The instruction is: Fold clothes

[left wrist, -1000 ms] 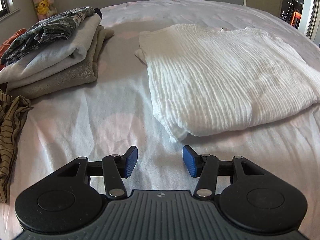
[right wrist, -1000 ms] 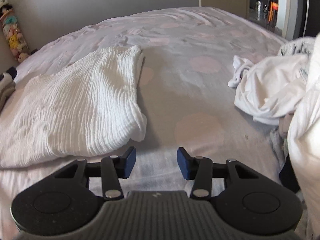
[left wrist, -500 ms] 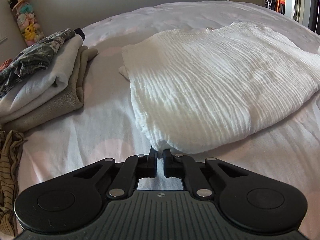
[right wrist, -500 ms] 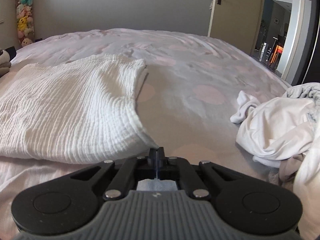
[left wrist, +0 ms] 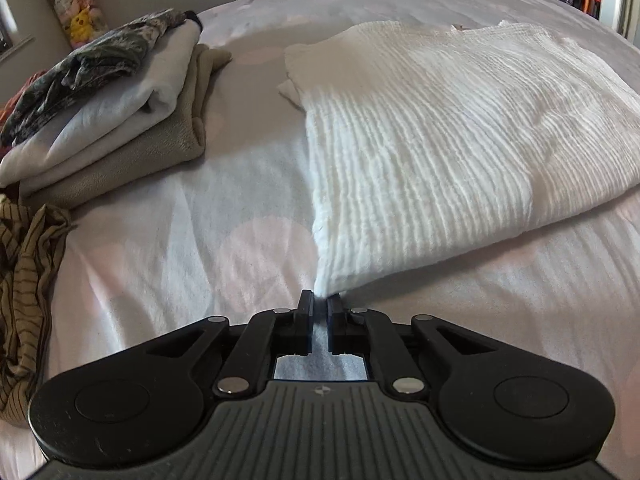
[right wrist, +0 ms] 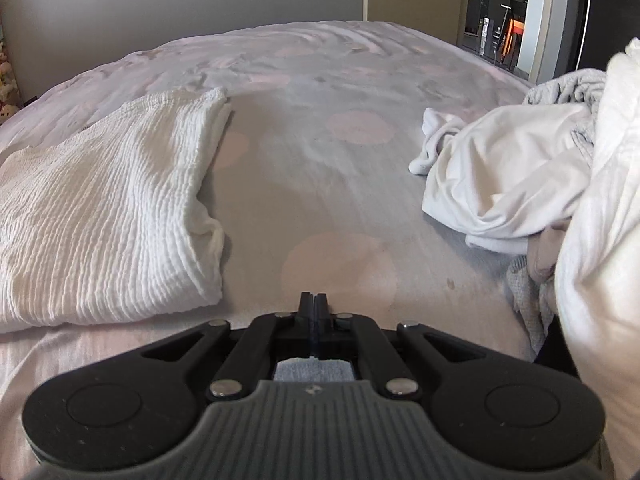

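Left gripper [left wrist: 319, 305] is pinching the garment [left wrist: 440, 152] corner. Right gripper [right wrist: 314, 304] is sitting closed, apparently empty; it probably needs regripping before lifting evenly.

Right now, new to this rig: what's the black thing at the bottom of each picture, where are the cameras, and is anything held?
There is no robot arm. A person holds a two-finger gripper in each hand, and a fisheye camera on each one looks forward along its fingers. The black shape is that gripper.

In the left wrist view, the left gripper is shut on the near corner of a white crinkled garment, which lies on the spotted bed cover. A stack of folded clothes and a striped garment lie to the left.

In the right wrist view, the right gripper is shut. The garment's other near corner lies to its left, not visibly in the jaws. A pile of unfolded white laundry lies to the right.
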### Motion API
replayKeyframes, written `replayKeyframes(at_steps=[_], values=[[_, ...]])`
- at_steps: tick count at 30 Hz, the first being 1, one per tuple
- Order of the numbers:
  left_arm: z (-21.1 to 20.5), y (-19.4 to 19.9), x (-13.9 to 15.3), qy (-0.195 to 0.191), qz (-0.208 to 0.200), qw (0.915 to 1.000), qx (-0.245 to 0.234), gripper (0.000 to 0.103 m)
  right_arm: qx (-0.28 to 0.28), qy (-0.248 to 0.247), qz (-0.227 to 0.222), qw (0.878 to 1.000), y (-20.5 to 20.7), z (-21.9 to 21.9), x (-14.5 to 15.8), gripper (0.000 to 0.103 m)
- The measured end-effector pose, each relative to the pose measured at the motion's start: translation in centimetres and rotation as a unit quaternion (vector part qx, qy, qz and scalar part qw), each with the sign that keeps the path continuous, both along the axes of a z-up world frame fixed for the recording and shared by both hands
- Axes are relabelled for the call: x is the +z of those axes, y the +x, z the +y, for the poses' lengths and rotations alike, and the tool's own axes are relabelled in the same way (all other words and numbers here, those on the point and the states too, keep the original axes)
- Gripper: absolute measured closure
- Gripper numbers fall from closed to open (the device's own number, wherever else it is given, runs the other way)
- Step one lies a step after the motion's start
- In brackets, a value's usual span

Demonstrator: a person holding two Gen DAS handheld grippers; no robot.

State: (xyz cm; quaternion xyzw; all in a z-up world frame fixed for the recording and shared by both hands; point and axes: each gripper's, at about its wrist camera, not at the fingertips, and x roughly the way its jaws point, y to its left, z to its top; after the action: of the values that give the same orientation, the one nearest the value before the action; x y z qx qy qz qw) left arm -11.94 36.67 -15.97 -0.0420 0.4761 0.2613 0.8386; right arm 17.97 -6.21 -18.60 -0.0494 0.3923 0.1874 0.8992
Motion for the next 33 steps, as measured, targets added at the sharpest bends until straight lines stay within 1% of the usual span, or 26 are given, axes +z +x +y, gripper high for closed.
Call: replayKeyframes(at_steps=[1,2,3,4,5,6,7,8,9,11,12,13,15,16,19,21,22,25,27,30,33], values=[[0.2,-0.4,0.2,-0.004,-0.001,0.9999,0.013,0.098,-0.006,0.010,0.005,1.000,-0.1,-0.3,0.1,0.097],[0.3,-1.0,0.4,-0.012,-0.005,0.9996,0.026,0.098,-0.012,0.021,0.009,1.000,-0.1,-0.6,0.3,0.096],[0.4,-1.6,0.7,-0.021,-0.011,0.9990,0.038,0.096,-0.016,0.036,0.011,0.999,-0.3,-0.8,0.5,0.095],[0.4,-2.2,1.0,-0.034,-0.021,0.9979,0.051,0.092,-0.019,0.051,0.013,0.998,-0.6,-1.1,0.8,0.082],[0.5,-2.8,1.3,-0.049,-0.034,0.9961,0.065,0.080,-0.021,0.068,0.012,0.997,-0.8,-1.2,1.2,0.057],[0.5,-3.3,1.7,-0.063,-0.050,0.9937,0.078,0.070,-0.021,0.085,0.010,0.996,-1.1,-1.3,1.6,0.046],[0.5,-3.7,2.1,-0.076,-0.068,0.9906,0.091,0.063,-0.019,0.098,0.007,0.995,-1.4,-1.3,2.0,0.033],[0.4,-3.8,2.3,-0.084,-0.080,0.9884,0.098,0.051,-0.016,0.110,0.004,0.994,-1.8,-1.2,2.4,0.028],[0.1,-3.8,2.5,-0.089,-0.088,0.9870,0.101,0.047,-0.013,0.112,0.004,0.994,-2.0,-1.0,2.7,0.027],[-0.3,-3.6,2.5,-0.100,-0.100,0.9841,0.107,0.047,-0.004,0.117,0.009,0.993,-2.5,-0.5,3.0,0.020],[-0.5,-3.3,2.3,-0.109,-0.101,0.9828,0.110,0.046,0.002,0.126,0.014,0.992,-2.8,-0.3,3.0,0.019],[-0.7,-3.0,2.1,-0.117,-0.102,0.9815,0.113,0.046,0.009,0.140,0.024,0.990,-2.9,-0.2,2.9,0.016],[-0.9,-2.6,1.2,-0.144,-0.105,0.9759,0.125,0.046,0.013,0.158,0.048,0.986,-2.9,-0.1,2.4,0.016],[-1.2,-2.5,0.8,-0.143,-0.105,0.9760,0.127,0.046,0.011,0.159,0.061,0.985,-2.8,0.1,1.9,0.016],[-2.8,-1.9,0.0,-0.109,-0.097,0.9823,0.118,0.040,0.009,0.136,0.091,0.986,-2.7,0.9,0.4,0.016],[-3.8,-1.5,-0.3,-0.083,-0.088,0.9873,0.103,0.032,0.021,0.114,0.074,0.990,-3.2,1.7,-0.1,0.016],[-4.1,-1.5,-0.5,-0.076,-0.090,0.9878,0.102,0.031,0.028,0.103,0.065,0.992,-3.4,2.2,-0.2,0.014],[-4.5,-1.6,-0.8,-0.065,-0.102,0.9866,0.109,0.028,0.048,0.079,0.054,0.994,-4.0,3.2,-0.7,0.005],[-4.9,-1.7,-1.0,-0.058,-0.111,0.9856,0.114,0.026,0.055,0.067,0.051,0.995,-4.1,3.6,-0.9,0.002],[-5.1,-1.8,-1.2,-0.053,-0.113,0.9863,0.107,0.021,0.065,0.047,0.047,0.996,-4.3,4.1,-1.1,0.001],[-5.0,-1.6,-1.2,-0.059,-0.107,0.9870,0.105,0.019,0.079,0.020,0.044,0.996,-4.6,4.6,-1.3,0.000]])
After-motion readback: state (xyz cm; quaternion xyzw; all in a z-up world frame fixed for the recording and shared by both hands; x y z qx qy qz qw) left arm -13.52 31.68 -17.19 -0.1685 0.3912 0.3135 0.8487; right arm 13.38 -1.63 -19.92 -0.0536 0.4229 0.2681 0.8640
